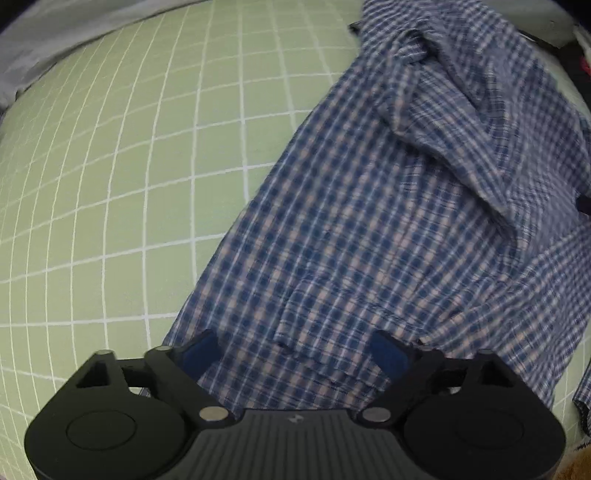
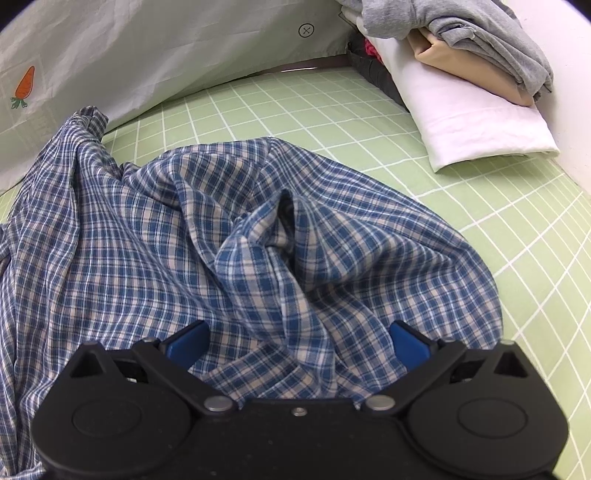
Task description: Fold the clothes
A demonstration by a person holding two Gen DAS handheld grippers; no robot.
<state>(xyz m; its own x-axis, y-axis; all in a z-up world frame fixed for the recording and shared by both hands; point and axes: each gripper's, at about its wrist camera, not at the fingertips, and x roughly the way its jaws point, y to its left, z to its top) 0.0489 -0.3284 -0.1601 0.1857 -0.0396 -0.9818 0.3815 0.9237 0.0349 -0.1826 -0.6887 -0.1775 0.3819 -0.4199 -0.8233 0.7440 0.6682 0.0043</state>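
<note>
A blue and white checked shirt [image 1: 388,221] lies crumpled on a green gridded mat [image 1: 129,166]. My left gripper [image 1: 295,354] is open, its blue-padded fingers spread just above the shirt's near edge, holding nothing. In the right wrist view the same shirt [image 2: 221,240] lies bunched in folds on the mat [image 2: 517,240]. My right gripper [image 2: 297,343] is open over the shirt's near part, with cloth between the spread fingers but not pinched.
A stack of folded clothes, white [image 2: 472,118], beige and grey [image 2: 480,33], sits at the mat's far right. A pale sheet with a carrot print [image 2: 24,86] hangs behind the mat. Bare mat lies left of the shirt in the left wrist view.
</note>
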